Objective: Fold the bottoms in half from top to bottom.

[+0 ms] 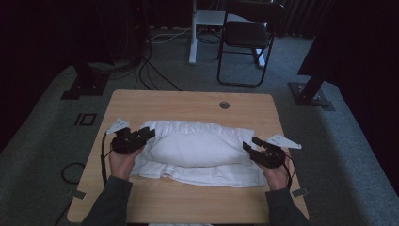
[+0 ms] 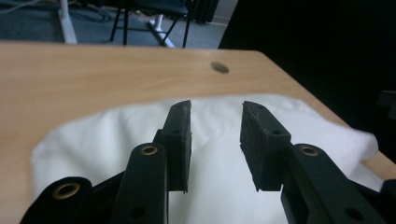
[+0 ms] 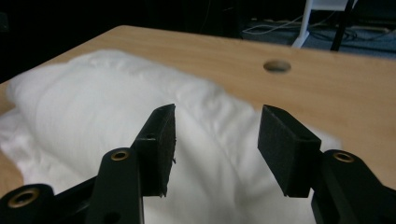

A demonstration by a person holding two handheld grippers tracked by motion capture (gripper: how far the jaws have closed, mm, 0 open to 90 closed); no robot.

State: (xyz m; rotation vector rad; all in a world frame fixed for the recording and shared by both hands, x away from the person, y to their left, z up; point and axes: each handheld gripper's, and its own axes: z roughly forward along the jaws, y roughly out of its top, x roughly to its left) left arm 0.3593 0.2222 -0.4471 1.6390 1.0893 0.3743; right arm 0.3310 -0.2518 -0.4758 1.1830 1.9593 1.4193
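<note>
Light wooden table (image 1: 188, 202) with round hole (image 1: 224, 105), folded white cloth (image 1: 207, 175) under white pillow (image 1: 197, 148)

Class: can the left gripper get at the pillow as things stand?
Probably yes. The left gripper is open at the left end of the pillow, with nothing between its fingers and the white cloth.

The pillow (image 1: 195, 149) hides the middle of the folded white cloth (image 1: 202, 176) beneath it; both lose their near edges at the gripper views' bottom borders.
</note>
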